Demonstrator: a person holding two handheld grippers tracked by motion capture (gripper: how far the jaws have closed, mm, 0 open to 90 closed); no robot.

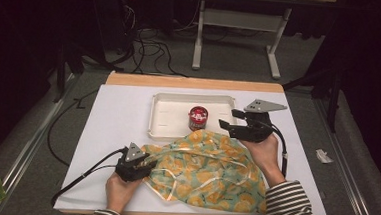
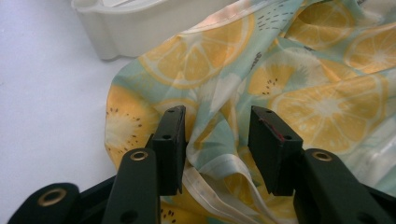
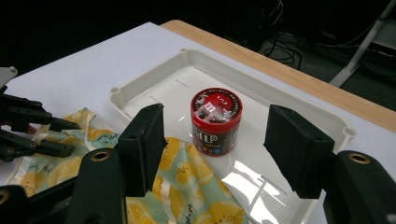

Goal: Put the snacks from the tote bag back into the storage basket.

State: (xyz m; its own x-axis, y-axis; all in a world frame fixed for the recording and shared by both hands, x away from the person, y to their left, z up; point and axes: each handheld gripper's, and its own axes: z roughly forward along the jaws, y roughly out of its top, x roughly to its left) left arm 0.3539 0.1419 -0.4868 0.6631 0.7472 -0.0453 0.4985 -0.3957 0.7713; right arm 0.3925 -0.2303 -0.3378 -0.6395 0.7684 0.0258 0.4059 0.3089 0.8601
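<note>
White paper covers my table [image 1: 112,133], with a wooden edge along its far side; beyond it I see grey floor, black cables and the legs of another table in a dark room. From above, my left gripper [image 1: 142,165] sits at the near-left edge of the lemon-print cloth [image 1: 209,171], which spills over the near rim of the white tray [image 1: 160,110]. A red tin [image 1: 198,118] stands in that tray. My right gripper [image 1: 232,122] hovers beside the tin with its jaws apart.

Along my left gripper's jaws, a fold of cloth lies between them; I cannot tell whether they pinch it.

Along my right gripper's jaws, spread wide, the tin stands upright ahead, untouched.
</note>
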